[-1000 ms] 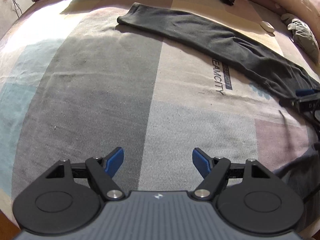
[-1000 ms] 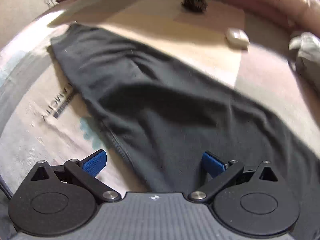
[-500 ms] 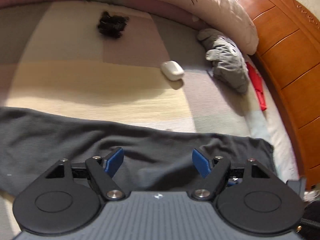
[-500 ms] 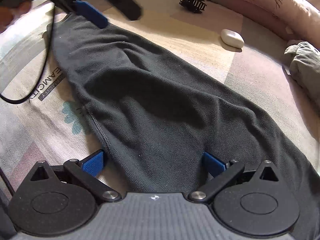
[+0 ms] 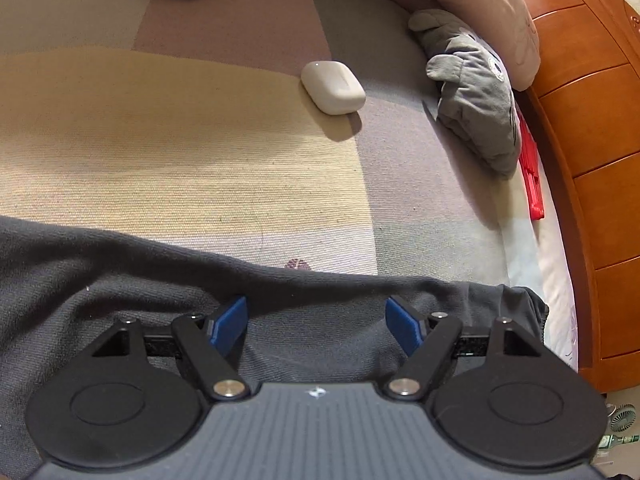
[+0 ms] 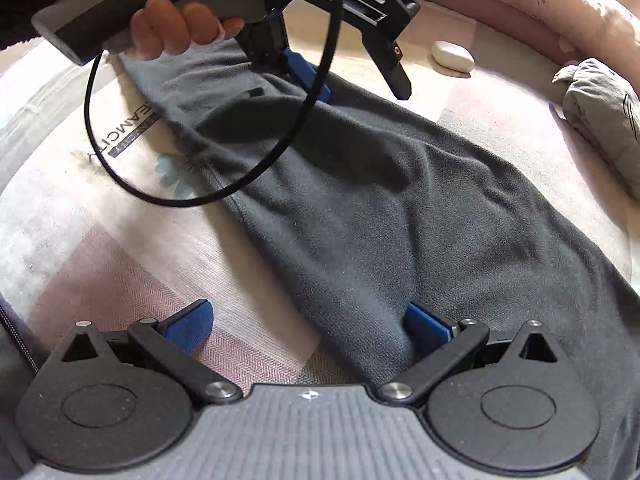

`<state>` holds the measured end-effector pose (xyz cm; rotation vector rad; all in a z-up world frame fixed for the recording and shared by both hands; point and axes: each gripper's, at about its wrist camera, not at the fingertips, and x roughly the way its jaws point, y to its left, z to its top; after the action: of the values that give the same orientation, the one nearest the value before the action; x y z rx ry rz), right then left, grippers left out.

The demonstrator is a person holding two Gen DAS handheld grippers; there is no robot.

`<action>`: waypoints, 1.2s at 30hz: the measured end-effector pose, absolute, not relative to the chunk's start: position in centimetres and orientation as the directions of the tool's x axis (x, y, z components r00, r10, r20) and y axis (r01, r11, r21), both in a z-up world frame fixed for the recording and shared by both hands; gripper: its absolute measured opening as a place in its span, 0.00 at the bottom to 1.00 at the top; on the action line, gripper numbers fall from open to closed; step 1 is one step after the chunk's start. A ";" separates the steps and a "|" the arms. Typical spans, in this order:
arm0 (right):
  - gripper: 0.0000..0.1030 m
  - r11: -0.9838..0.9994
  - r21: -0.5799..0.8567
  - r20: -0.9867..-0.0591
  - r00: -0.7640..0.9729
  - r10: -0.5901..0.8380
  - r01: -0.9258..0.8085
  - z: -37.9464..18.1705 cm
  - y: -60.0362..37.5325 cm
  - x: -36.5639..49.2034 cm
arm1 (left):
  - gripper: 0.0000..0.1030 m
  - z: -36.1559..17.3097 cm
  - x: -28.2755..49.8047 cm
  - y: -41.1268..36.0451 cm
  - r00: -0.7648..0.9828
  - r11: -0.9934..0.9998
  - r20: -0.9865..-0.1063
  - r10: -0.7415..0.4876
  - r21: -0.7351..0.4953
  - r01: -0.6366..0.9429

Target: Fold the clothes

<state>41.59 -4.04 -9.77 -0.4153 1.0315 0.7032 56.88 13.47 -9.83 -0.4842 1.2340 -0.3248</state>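
While both of my grippers hang over the bed (image 5: 200,152), the dark grey trousers (image 6: 400,220) lie stretched flat across its patchwork cover. My left gripper (image 5: 318,320) has its fingers spread apart above the garment's end near the wooden bed frame (image 5: 592,168), holding nothing. My right gripper (image 6: 308,322) is likewise spread, straddling the fabric's edge. A white case (image 5: 333,86) and a grey plush toy (image 5: 472,80) rest beyond.

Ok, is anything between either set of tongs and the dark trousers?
Nothing visible. The left tongs and right tongs are open right over the trousers. The white case lies apart on the bed.
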 end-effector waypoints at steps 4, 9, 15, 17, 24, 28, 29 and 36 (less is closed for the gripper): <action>1.00 0.657 0.011 -0.832 0.358 0.424 -0.753 -8.6 -1.9 42.7 | 0.78 -9.9 57.3 14.4 0.296 0.830 -0.802 -0.518 -0.556 -0.055; 1.00 0.616 0.079 -0.855 0.265 0.446 -0.784 -9.6 1.2 44.7 | 0.78 -9.8 57.5 14.4 0.277 0.834 -0.805 -0.525 -0.552 -0.022; 1.00 0.601 0.151 -0.889 0.159 0.430 -0.785 -9.8 1.3 43.3 | 0.78 -9.8 57.2 14.2 0.281 0.842 -0.806 -0.521 -0.539 0.017; 1.00 0.598 0.163 -0.897 0.134 0.421 -0.785 -9.6 0.8 42.1 | 0.79 -9.6 56.9 13.9 0.293 0.851 -0.809 -0.510 -0.524 0.035; 1.00 0.557 0.036 -0.863 0.256 0.436 -0.830 -8.7 2.4 42.0 | 0.85 -9.5 56.4 12.8 0.307 0.872 -0.819 -0.485 -0.480 0.099; 1.00 0.521 0.057 -0.874 0.209 0.439 -0.852 -10.5 3.7 41.8 | 0.85 -9.5 56.5 12.7 0.307 0.874 -0.821 -0.482 -0.475 0.103; 1.00 0.520 0.069 -0.875 0.199 0.442 -0.851 -10.4 3.4 41.3 | 0.85 -9.5 56.5 12.7 0.307 0.875 -0.821 -0.480 -0.473 0.103; 1.00 0.552 0.100 -0.872 0.194 0.449 -0.828 -8.8 0.0 39.7 | 0.83 -8.6 55.9 12.2 0.334 0.900 -0.836 -0.436 -0.414 0.138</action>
<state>39.71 0.03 -8.77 -0.4427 1.0262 0.9365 55.94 12.23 -8.57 -0.2905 1.1751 -0.3815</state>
